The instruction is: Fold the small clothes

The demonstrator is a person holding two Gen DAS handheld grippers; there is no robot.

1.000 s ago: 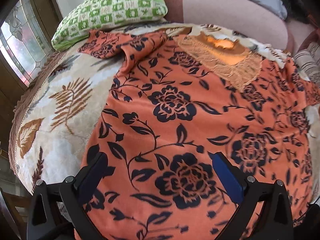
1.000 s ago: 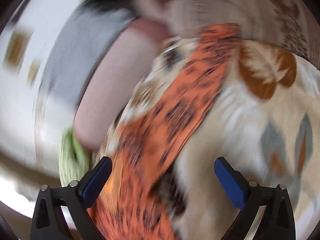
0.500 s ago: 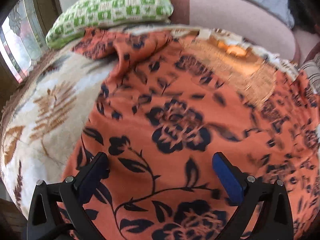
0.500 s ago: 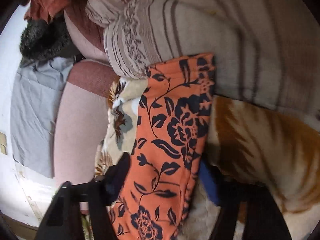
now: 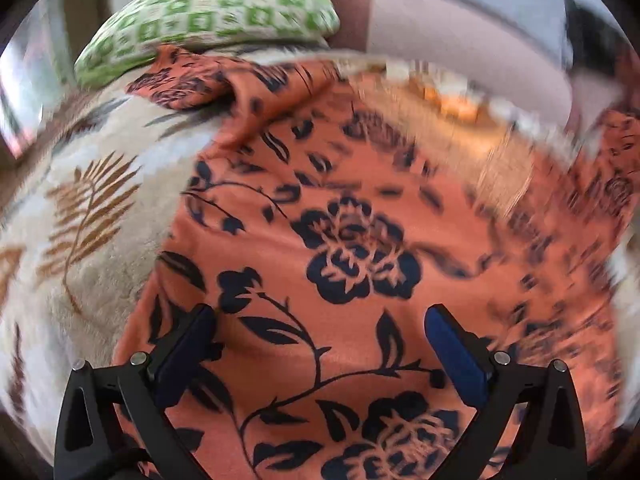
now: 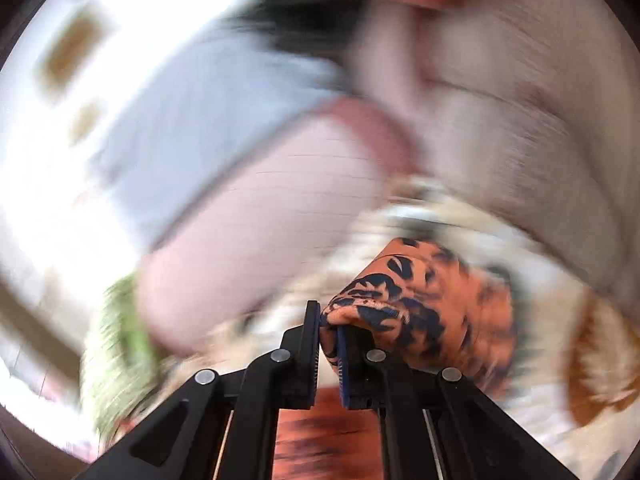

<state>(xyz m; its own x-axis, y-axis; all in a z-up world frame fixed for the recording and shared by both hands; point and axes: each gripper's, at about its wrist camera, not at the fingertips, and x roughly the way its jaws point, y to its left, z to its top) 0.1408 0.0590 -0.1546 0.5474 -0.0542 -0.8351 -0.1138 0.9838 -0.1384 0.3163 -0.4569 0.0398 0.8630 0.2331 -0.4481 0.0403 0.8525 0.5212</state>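
Note:
An orange garment with a black floral print (image 5: 360,248) lies spread on a cream leaf-patterned blanket (image 5: 80,208). Its left sleeve (image 5: 192,80) lies bunched at the far left near a pillow. My left gripper (image 5: 320,344) is open and hovers low over the garment's body, with nothing between its blue pads. My right gripper (image 6: 328,344) is shut on a fold of the garment's right sleeve (image 6: 420,304) and holds it lifted above the blanket (image 6: 560,344). The right wrist view is heavily blurred.
A green and white checked pillow (image 5: 208,12) lies at the far left of the bed. A pink padded headboard (image 5: 460,40) runs along the back; it also shows in the right wrist view (image 6: 260,220). A striped beige pillow (image 6: 520,100) sits at the right.
My right gripper has closed on the right sleeve and lifted it, swinging fast. My left gripper has moved forward along the garment's body and stays open.

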